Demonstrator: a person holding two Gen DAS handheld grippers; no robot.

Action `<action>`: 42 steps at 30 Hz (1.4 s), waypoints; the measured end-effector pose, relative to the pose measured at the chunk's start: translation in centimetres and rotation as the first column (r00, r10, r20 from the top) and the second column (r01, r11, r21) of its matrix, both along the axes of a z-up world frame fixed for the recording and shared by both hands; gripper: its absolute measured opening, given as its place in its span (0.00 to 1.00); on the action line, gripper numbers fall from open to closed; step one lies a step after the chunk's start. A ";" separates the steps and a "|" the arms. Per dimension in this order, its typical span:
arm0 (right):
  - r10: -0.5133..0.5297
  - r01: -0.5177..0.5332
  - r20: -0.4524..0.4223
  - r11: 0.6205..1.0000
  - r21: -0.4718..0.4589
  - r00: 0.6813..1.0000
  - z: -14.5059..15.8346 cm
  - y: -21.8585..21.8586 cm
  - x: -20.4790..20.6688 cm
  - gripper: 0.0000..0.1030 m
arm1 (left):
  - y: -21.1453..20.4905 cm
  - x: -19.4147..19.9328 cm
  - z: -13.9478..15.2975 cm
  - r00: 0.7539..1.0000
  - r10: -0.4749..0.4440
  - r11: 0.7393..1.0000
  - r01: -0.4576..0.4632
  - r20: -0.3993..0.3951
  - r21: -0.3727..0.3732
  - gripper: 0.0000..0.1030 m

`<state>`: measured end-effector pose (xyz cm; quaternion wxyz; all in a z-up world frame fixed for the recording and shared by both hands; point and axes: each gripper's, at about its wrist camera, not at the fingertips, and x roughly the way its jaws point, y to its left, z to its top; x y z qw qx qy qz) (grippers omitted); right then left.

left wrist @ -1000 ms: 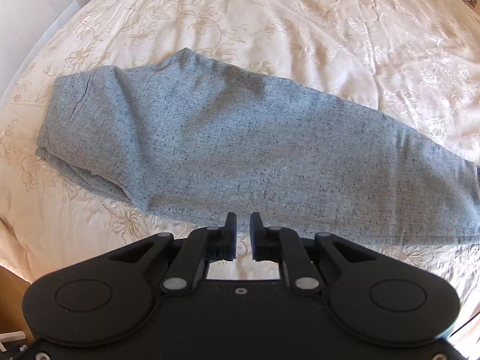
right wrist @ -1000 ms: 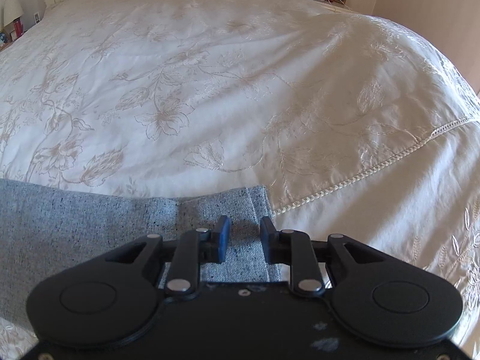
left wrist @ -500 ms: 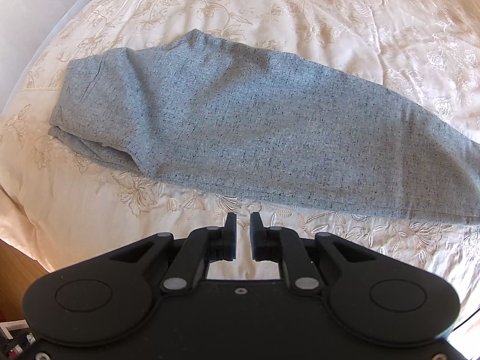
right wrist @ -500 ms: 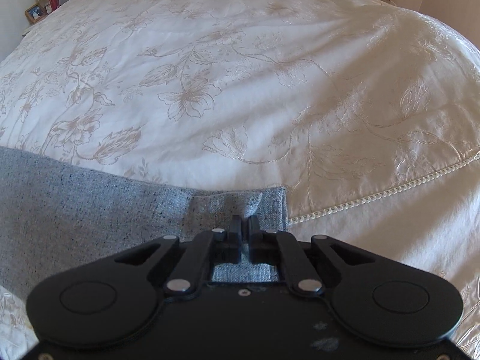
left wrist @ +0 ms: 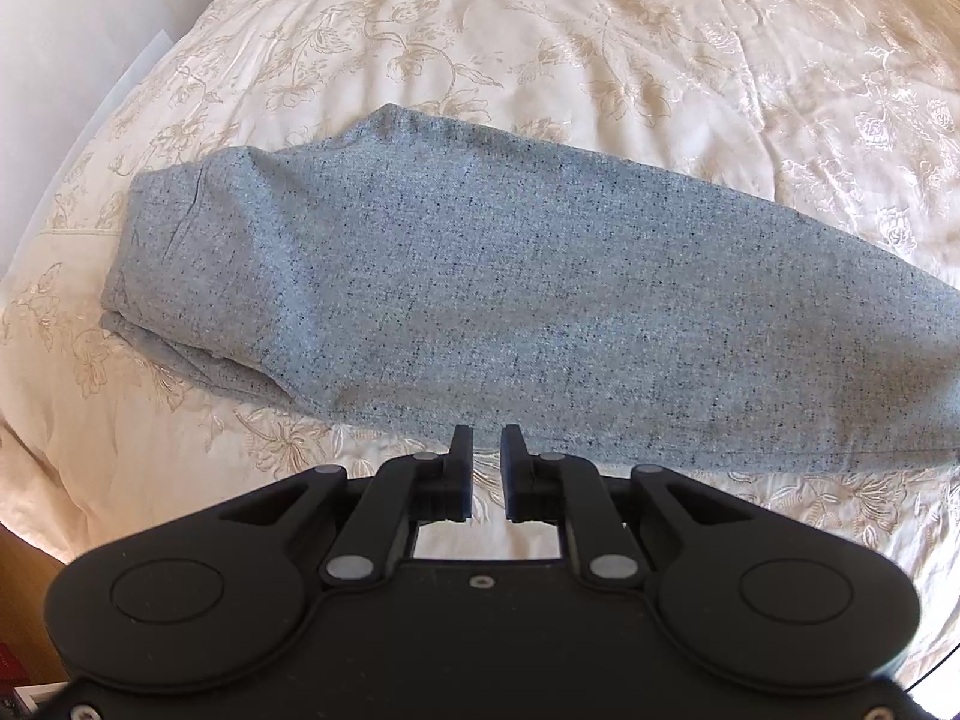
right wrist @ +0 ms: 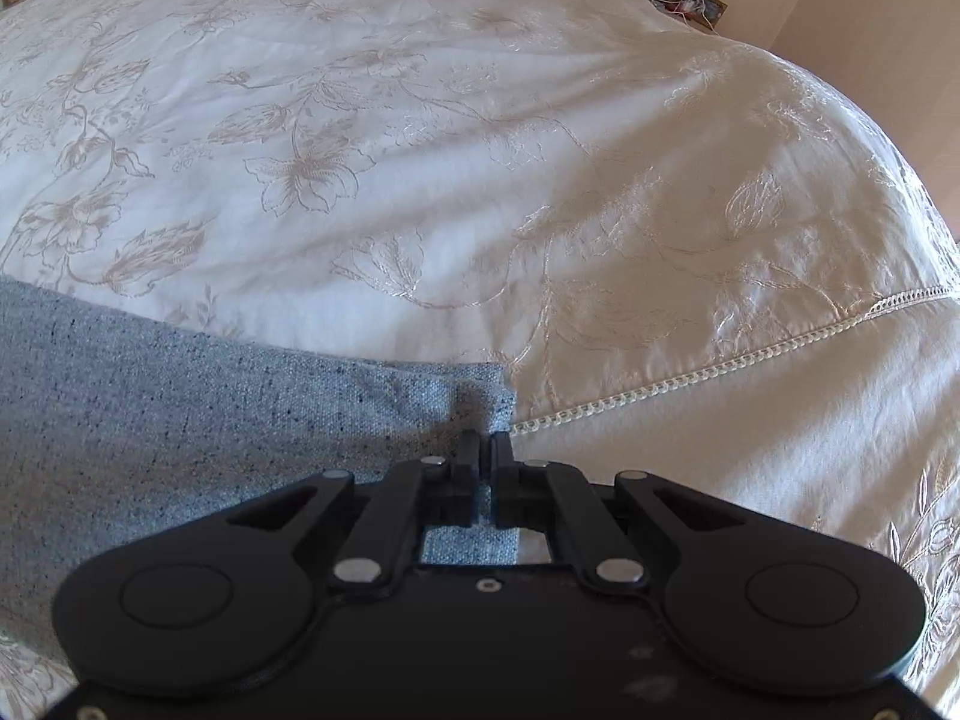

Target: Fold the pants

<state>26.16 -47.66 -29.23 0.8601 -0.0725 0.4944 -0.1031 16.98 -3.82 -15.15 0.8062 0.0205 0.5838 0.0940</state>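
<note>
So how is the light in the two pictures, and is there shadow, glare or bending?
Left wrist view: warm sun, the bedspread glares at the far right, the pants evenly lit and sharp, fisheye curving the bed edge. Right wrist view: soft shadow bands cross the bedspread, the right tool shades the pants hem, and the edges bend strongly.

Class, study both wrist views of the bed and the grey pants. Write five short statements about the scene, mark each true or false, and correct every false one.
1. The grey pants lie on a floral bedspread. True.
2. The right tongs are wide open above bare bedspread. False: they are shut on the pants' hem.
3. The left tongs grip the pants. False: nothing sits between them.
4. The pants lie bunched in a ball. False: they lie flat and long.
5. A lace seam runs beside the hem. True.
</note>
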 end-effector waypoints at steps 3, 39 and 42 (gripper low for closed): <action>-0.028 0.028 0.004 1.000 -0.003 1.000 0.2 -0.4 -0.1 0.02 | 1.9 1.4 -0.6 1.000 0.017 1.000 -0.017 0.025 0.007 0.19; 0.512 -0.520 0.104 0.808 0.277 0.853 7.3 44.1 -5.4 0.10 | 30.8 5.3 -7.1 0.957 0.272 0.961 -0.276 -0.102 -0.027 0.57; 0.542 -0.543 0.098 0.782 0.306 0.835 7.1 46.7 -5.7 0.11 | 32.6 5.8 -7.8 0.941 0.319 0.937 -0.331 -0.115 -0.111 0.59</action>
